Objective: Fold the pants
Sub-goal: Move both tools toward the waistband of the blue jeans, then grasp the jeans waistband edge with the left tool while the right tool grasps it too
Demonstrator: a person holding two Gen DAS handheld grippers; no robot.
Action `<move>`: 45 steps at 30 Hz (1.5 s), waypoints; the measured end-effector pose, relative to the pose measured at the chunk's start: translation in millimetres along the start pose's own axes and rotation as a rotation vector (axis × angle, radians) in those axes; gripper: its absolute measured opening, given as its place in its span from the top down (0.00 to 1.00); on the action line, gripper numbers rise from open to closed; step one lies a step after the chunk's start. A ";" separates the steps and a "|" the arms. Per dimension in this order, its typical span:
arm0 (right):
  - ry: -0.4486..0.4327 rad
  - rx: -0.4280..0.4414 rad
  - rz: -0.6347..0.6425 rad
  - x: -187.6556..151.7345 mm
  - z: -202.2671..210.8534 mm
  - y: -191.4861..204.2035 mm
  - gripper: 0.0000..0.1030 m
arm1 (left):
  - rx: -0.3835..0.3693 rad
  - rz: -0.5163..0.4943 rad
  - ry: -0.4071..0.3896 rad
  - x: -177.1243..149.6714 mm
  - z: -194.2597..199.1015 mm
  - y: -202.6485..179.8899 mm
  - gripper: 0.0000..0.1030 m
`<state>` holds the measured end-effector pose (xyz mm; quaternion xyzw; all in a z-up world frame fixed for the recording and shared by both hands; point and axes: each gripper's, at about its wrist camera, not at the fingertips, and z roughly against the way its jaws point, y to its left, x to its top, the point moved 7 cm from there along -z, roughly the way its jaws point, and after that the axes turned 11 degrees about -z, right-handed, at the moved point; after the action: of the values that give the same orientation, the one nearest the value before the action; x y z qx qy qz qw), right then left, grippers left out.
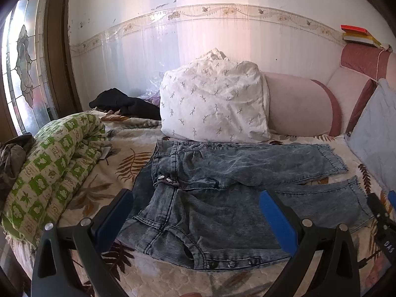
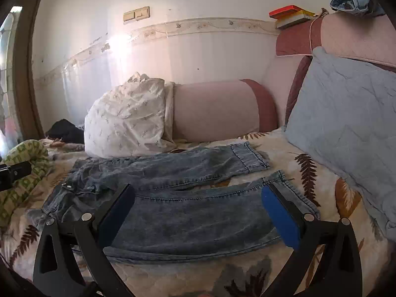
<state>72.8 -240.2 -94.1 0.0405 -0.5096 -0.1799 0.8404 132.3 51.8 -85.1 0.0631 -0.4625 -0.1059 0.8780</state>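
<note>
One pair, jeans (image 1: 222,188): I see them spread flat on the bed (image 2: 304,173), waistband toward its left edge.
Left gripper (image 1: 195,212): jaws apart, above the waist.
Right gripper (image 2: 198,212): jaws apart, above the near leg.

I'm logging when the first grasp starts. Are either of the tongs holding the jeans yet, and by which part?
Nothing is held. The left tongs hang open over the jeans' waist end, the right tongs open over the near leg.
</note>
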 end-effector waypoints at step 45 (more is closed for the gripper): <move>0.161 -0.185 -0.055 130.1 -208.9 -116.7 0.00 | -0.253 0.274 0.598 34.8 -374.5 129.1 0.68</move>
<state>278.4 -417.7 -113.6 -0.0090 -0.4203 -0.2451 0.8736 477.1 173.3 -241.7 -0.0806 -0.1725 -0.0205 0.9815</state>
